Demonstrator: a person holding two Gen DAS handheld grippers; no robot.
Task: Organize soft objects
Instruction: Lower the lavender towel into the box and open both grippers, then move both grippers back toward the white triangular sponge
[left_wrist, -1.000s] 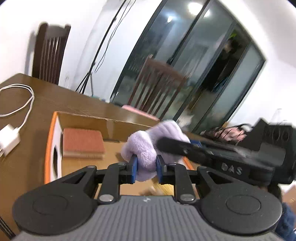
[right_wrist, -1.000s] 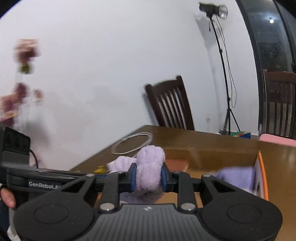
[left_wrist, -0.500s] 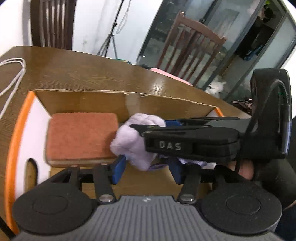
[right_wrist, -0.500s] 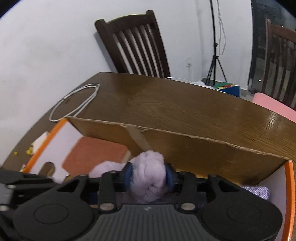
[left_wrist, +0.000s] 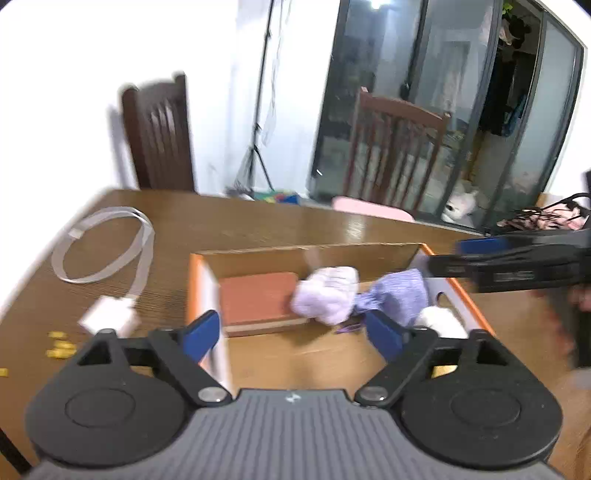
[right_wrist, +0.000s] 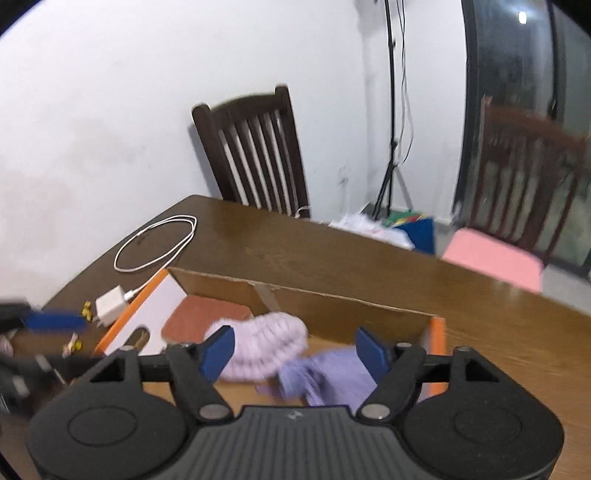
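From the left wrist camera I look down into an open cardboard box (left_wrist: 388, 253) with orange edges, set on a brown wooden table (left_wrist: 236, 225). My left gripper (left_wrist: 291, 334) has its jaws spread wide and opening, and nothing sits between its blue pads; they hang above the near part of the box. Inside, a pale lilac fluffy roll (left_wrist: 327, 295) lies in the middle, touching the right edge of a rust-coloured sponge pad (left_wrist: 258, 299) at the far left of the box floor. Just right of the roll lies a crumpled purple cloth (left_wrist: 399, 295), and a small white soft piece (left_wrist: 439, 319) lies near the right wall. The right gripper (left_wrist: 480, 245) reaches in from the right edge, blurred, above that wall. A white cable (left_wrist: 105, 245) loops on the table to the left.

From the right wrist camera, my right gripper (right_wrist: 295, 350) is also wide, its jaws opening, holding nothing. Beyond them the lilac roll (right_wrist: 266, 345) rests against the sponge pad (right_wrist: 201, 319), with the purple cloth (right_wrist: 325, 380) on the near right, beside the box (right_wrist: 295, 295) wall. The white cable (right_wrist: 155, 243) and its charger block (right_wrist: 110, 306) lie left of the box. The left gripper (right_wrist: 51, 321) shows as a blur at the left edge.
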